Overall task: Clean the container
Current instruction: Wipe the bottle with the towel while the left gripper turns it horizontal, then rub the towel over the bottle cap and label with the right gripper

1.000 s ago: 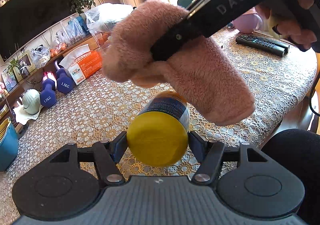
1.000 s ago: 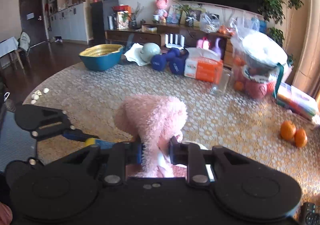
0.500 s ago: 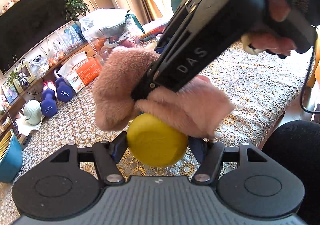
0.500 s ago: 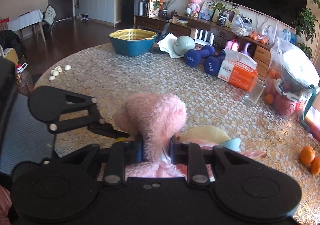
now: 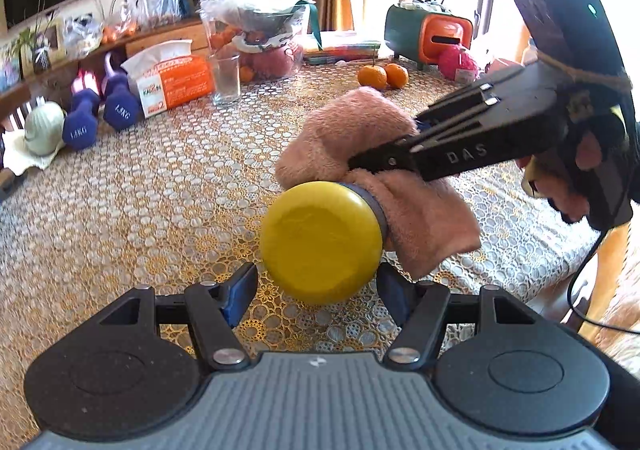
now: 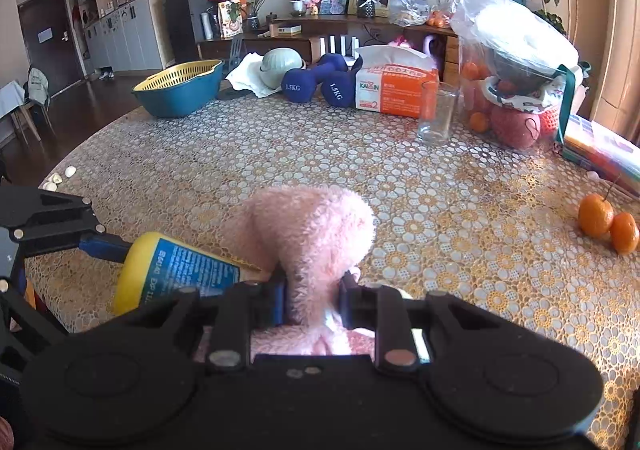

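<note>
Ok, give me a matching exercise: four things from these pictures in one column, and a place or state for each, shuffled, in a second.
Things:
1. yellow container
2. pink cloth
3. drinking glass
4. two oranges

Places or states:
A. empty, upright beside the tissue box
B. side by side on the tablecloth
C. pinched in the right gripper
D. clamped in the left gripper

Pairs: 1-D, 2-C, 3-A, 4-B

Pink cloth now down against container.
</note>
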`<state>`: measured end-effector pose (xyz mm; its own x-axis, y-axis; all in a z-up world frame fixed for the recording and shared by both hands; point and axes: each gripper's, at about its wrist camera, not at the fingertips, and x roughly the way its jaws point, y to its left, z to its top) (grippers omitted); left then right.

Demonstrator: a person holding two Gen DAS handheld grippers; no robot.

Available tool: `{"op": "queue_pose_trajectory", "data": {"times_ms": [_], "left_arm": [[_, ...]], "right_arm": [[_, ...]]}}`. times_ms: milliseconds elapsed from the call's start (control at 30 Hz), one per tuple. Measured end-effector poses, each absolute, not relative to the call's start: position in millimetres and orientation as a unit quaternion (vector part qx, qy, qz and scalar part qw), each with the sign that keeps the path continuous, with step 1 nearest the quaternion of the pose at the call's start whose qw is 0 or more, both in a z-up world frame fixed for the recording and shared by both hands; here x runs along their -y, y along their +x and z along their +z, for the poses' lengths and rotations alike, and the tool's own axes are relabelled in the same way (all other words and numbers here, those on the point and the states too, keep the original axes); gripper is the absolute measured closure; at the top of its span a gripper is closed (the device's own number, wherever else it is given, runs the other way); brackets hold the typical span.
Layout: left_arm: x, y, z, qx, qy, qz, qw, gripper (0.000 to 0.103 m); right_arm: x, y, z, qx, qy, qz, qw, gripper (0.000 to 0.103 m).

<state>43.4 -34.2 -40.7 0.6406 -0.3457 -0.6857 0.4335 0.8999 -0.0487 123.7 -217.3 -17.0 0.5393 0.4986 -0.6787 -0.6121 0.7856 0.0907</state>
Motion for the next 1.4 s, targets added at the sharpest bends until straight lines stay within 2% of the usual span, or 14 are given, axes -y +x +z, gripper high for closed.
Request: {"op": "queue_pose_trajectory", "data": {"times_ms": [167,367,467,567,700,833,1033,1400], "left_arm": [[28.6,46.5,-30.6,-0.368,0.008,-0.223,0.903,0.038],[38.3,49.0,-26.6,-0.365,0.025,-0.215,0.906,0.038],[39.4,44.7,-28.3,-0.361,0.032,-0.214,0.907,0.044],[42.3,41.8,-30.9,-0.358,0.047,-0.216,0.907,0.062],[42.0,41.5,-37.8,-0.356,0.055,-0.211,0.909,0.063],[42.3,39.4,-39.0,-0.35,0.06,-0.212,0.91,0.063],[41.9,39.5,-39.8,-0.349,0.055,-0.21,0.912,0.062],[39.3,35.1,-38.4,-0.334,0.065,-0.192,0.921,0.059]], "right_arm": [[222.4,105.8,-18.6,-0.345,-0.074,0.301,0.886,0.078],[223.0,87.1,-18.1,-0.335,-0.068,0.299,0.891,0.078],[221.9,81.0,-15.6,-0.336,-0.082,0.296,0.89,0.079],[221.6,79.4,-7.4,-0.337,-0.083,0.297,0.89,0.079],[212.6,73.8,17.8,-0.31,-0.068,0.334,0.887,0.079],[178.5,65.3,28.2,-0.299,-0.114,0.383,0.867,0.079],[142.7,71.2,14.6,-0.323,-0.159,0.427,0.83,0.079],[180.8,101.8,-6.2,-0.343,-0.128,0.36,0.858,0.078]]}}
